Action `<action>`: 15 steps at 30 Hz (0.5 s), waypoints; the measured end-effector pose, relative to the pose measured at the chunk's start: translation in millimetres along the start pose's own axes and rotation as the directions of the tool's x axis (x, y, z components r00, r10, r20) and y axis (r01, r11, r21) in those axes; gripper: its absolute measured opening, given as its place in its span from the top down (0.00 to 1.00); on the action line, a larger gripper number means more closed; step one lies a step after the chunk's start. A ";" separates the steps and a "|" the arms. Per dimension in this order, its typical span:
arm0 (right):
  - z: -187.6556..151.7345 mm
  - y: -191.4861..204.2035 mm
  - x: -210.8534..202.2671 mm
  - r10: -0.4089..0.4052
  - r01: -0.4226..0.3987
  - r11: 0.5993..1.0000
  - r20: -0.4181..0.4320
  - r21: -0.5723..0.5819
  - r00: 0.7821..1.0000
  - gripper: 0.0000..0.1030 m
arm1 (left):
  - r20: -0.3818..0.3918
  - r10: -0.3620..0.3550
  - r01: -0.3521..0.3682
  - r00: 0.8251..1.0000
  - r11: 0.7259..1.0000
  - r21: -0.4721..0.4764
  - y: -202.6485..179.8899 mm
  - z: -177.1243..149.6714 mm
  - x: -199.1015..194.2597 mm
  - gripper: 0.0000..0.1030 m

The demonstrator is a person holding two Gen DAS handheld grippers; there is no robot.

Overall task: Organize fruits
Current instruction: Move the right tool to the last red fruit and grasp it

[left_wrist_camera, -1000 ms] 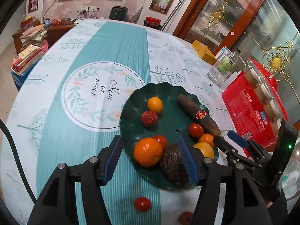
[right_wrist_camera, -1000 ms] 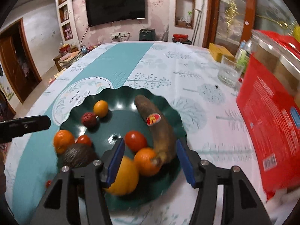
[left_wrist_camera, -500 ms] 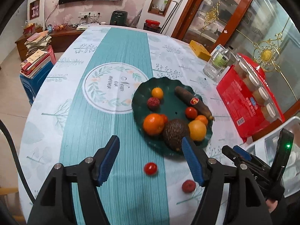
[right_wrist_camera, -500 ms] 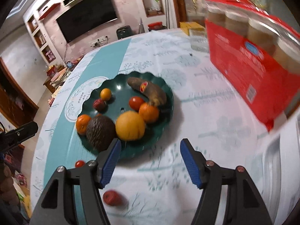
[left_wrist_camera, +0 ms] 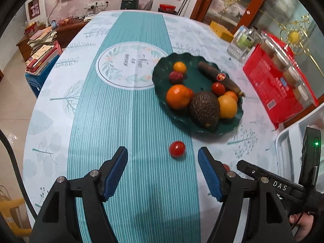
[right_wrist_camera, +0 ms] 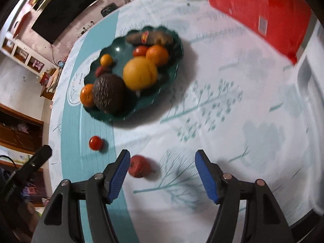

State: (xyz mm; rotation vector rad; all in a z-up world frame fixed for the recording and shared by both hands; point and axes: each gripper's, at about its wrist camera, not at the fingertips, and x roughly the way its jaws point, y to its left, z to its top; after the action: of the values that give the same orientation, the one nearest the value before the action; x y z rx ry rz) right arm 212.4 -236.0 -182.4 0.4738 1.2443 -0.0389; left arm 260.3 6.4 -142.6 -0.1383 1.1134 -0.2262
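The left gripper [left_wrist_camera: 163,171] is held low with its blue pads spread wide, nothing gripped. The right gripper [right_wrist_camera: 162,173] is likewise spread and empty, seen at four o'clock in the left view.

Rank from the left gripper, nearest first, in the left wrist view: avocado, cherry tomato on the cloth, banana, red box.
From the left gripper, nearest first:
1. Cherry tomato: loose on the cloth, just ahead between the open fingers.
2. Avocado: near edge of the green plate.
3. Banana: far right side of the plate.
4. Red box: beyond the plate, far right.
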 end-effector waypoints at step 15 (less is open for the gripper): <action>-21.9 24.7 23.9 -0.038 0.036 0.999 -0.049 -0.038 0.998 0.37 | -0.074 -0.006 0.012 0.997 0.996 0.091 -16.1 1.1 58.5 0.32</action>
State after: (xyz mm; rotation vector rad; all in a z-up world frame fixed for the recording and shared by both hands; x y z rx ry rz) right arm 207.6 -200.3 -201.4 0.4219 1.3000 -0.0356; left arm 284.2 -23.8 -189.5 -0.0539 1.1741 -0.2917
